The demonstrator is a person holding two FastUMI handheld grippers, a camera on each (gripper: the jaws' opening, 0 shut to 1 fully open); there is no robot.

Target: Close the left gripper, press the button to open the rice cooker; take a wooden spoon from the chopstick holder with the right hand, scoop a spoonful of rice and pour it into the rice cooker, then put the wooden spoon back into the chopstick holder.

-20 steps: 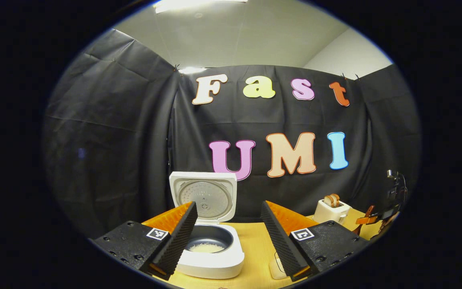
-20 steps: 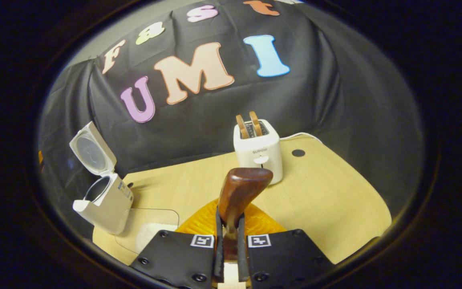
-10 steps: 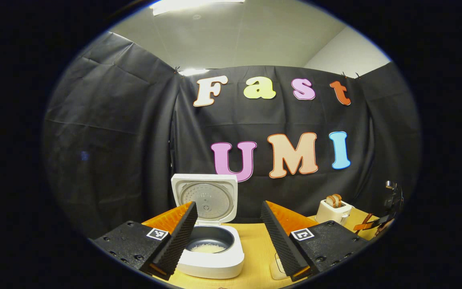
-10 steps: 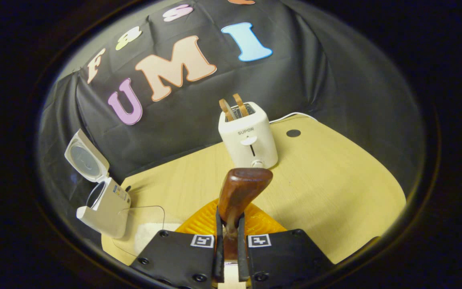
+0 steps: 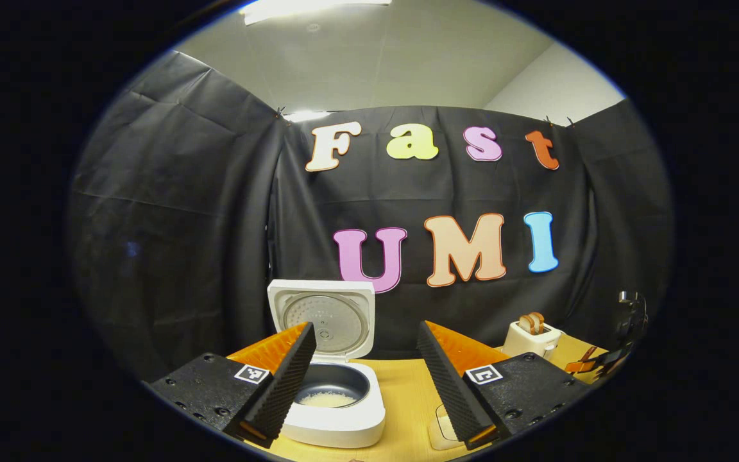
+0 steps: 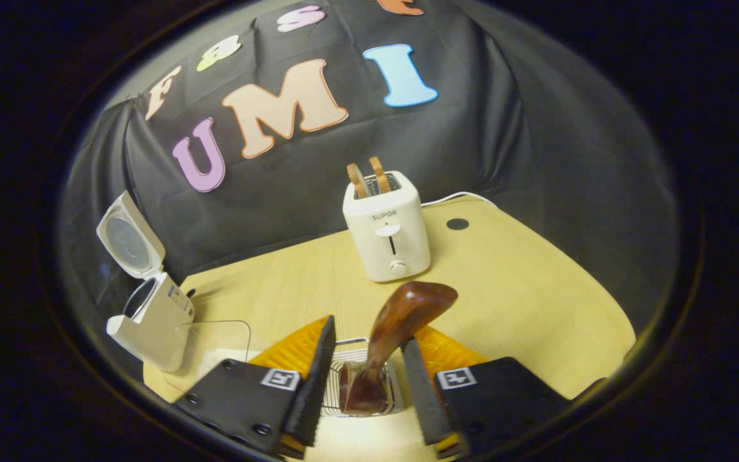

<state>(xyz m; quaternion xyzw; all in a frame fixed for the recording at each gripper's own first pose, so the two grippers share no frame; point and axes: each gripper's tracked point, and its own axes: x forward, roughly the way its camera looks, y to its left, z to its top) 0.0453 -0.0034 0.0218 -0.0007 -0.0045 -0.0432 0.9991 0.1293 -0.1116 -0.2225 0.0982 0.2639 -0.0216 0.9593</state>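
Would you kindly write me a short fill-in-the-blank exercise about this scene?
1. The rice cooker has its lid ____.
2. The right gripper is ____, its fingers apart from the spoon.
3. The spoon stands in a wire ____.
4. Two slices of bread stick up from the ____ on the table.

Missing words: open; open; holder; toaster

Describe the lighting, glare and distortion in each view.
Left gripper view: ceiling lamp blown out at the top edge, table evenly lit, fisheye bows the wall. Right gripper view: dimmer at the rim, glare below the holder, a sheen on the spoon, horizon tilted, toaster sharp.
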